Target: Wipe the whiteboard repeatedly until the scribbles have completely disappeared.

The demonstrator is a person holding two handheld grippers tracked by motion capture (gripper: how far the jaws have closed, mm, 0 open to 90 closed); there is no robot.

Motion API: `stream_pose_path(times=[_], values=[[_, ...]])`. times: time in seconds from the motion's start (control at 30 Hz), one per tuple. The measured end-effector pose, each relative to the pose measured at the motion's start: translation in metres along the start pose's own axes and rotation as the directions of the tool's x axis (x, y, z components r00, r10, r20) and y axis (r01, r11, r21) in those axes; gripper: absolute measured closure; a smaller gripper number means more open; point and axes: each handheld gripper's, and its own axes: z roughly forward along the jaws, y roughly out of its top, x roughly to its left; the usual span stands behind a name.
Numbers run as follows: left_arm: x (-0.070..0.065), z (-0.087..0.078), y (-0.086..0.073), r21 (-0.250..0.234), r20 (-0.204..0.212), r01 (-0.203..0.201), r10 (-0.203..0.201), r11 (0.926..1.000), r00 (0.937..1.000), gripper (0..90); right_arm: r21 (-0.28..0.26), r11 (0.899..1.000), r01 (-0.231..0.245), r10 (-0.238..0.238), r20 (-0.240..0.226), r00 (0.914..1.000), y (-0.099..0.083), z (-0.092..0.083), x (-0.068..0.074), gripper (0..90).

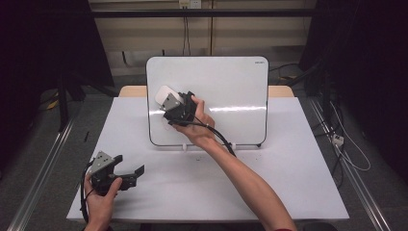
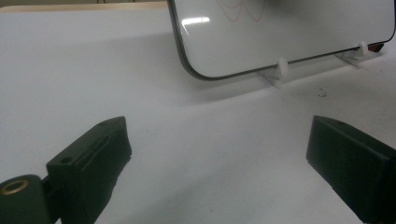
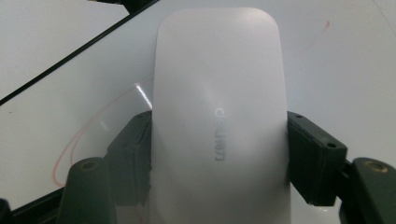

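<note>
A whiteboard (image 1: 231,96) stands tilted on the white table, propped on small white feet (image 2: 282,66). My right gripper (image 1: 169,107) is up against the board's left part, shut on a white eraser (image 1: 164,94); the eraser (image 3: 219,116) sits between the two black jaws with its flat back toward the camera. Faint red pen lines (image 3: 84,135) show on the board beside the eraser. My left gripper (image 1: 137,172) rests low over the table's near left, open, with nothing between its jaws (image 2: 219,163). The board's lower left corner (image 2: 196,70) lies ahead of it.
The white table (image 1: 288,163) reaches to a near edge at the bottom. A few dark specks (image 2: 322,93) lie on the table near the board's feet. Cables (image 1: 346,144) trail over the floor at the right. A cable (image 1: 221,137) runs from my right gripper along the forearm.
</note>
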Motion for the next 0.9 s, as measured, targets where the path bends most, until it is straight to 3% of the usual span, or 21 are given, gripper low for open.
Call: stream_pose_path(times=[0.33,0.57,0.9], values=[[0.000,0.000,0.000,0.002,-0.003,-0.003,0.003,1.0000,1.0000,6.0,0.002,1.000,-0.011,0.011,-0.006,0.9999,0.002,0.001,-0.003,31.7],[0.000,-0.001,0.000,-0.003,-0.001,-0.001,0.001,1.0000,1.0000,6.0,-0.004,0.999,-0.035,0.035,0.005,0.9994,0.009,0.004,-0.014,31.7],[0.001,-0.003,-0.001,-0.003,-0.004,0.005,-0.005,1.0000,1.0000,6.0,-0.003,0.995,-0.102,0.102,0.051,0.9935,0.023,0.007,-0.051,31.7]])
